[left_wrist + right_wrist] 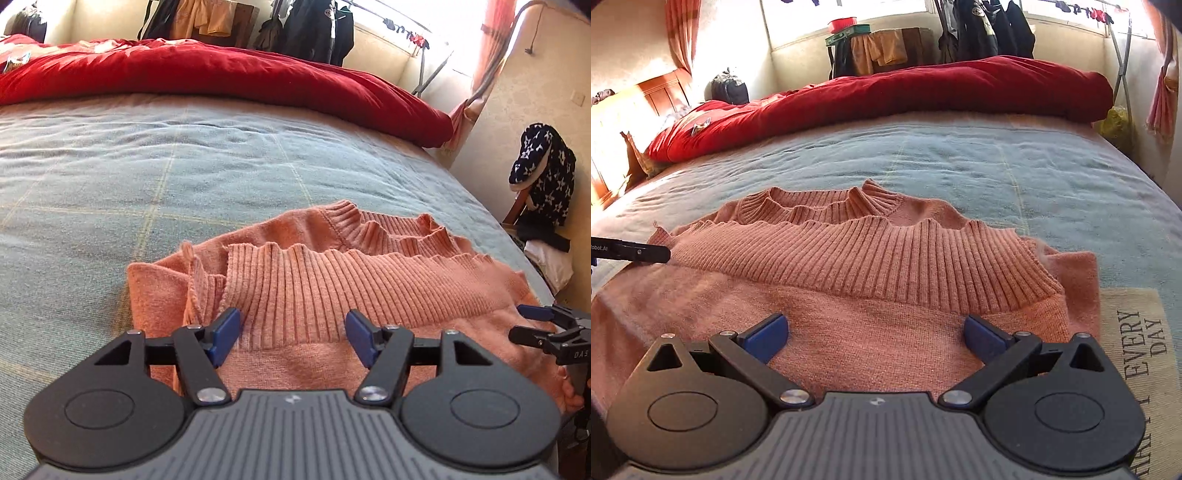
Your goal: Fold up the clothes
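Readable text: "EVERY DAY" printed on beige cloth point(1141, 354) at near right of bed; "Robot.AI" on left gripper arm seen in right wrist view; "DAS" on right gripper body in left wrist view.

Left gripper point(291, 338): jaws wide, blue pads, nothing held, hovering over ribbed hem band of sweater point(332, 295). Right gripper point(873, 338): jaws wide too, empty, over plain knit near edge.

Sweater: salmon-pink knit, folded w/ wide ribbed hem lying across body, ribbed collar at far side; lying flat at near edge of bed point(147, 166). Bed sheet blue-grey w/ faint yellow check, wrinkled. Red quilt point(923, 88) bunched along far side, soft & bulky.
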{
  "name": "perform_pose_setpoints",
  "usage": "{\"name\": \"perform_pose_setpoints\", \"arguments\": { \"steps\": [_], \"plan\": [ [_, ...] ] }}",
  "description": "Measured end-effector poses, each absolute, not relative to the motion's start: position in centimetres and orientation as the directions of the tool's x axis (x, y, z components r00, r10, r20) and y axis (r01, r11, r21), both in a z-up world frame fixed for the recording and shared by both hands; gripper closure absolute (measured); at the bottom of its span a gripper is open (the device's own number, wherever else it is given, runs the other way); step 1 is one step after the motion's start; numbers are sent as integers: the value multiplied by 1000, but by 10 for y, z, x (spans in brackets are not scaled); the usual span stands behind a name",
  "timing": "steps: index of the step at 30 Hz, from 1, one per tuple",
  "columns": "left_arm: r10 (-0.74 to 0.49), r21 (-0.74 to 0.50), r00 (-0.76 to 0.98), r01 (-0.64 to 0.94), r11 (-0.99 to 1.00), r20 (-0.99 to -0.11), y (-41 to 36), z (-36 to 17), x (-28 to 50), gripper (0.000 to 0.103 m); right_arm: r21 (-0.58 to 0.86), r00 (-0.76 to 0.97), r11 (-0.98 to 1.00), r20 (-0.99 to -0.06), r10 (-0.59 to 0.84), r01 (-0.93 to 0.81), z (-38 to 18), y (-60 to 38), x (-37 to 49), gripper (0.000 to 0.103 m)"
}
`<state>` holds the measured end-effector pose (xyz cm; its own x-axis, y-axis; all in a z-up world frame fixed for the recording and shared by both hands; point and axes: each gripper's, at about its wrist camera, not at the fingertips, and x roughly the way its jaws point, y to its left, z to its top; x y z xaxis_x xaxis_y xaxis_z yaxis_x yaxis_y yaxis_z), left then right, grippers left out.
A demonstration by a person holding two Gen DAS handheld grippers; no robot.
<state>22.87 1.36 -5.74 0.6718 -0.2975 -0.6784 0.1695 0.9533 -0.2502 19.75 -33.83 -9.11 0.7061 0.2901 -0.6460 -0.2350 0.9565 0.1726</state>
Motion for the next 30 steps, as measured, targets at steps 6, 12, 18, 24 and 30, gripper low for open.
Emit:
{"name": "perform_pose_setpoints", "arguments": {
  "steps": [6,12,18,24,30],
  "plan": [
    [-333,-164,687,302,939,-646,-8,-23,180,32,228,709,935,-609,354,-271,-66,-344,161,0],
    [-282,-142,663,258,956,-694,1,-43,142,32,290,702,929,-612,365,-230,-72,-356,121,0],
    [-250,-142,667,214,967,-702,8,-41,113,32,307,718,943,-626,304,-132,-78,-374,87,0],
    [-353,-159,650,339,927,-673,-21,-31,91,26,420,729,892,-557,397,-165,-68,-376,72,0],
    [-243,-110,622,245,963,-744,-18,-62,79,26,393,707,914,-619,342,-99,-82,-379,65,0]
  ]
}}
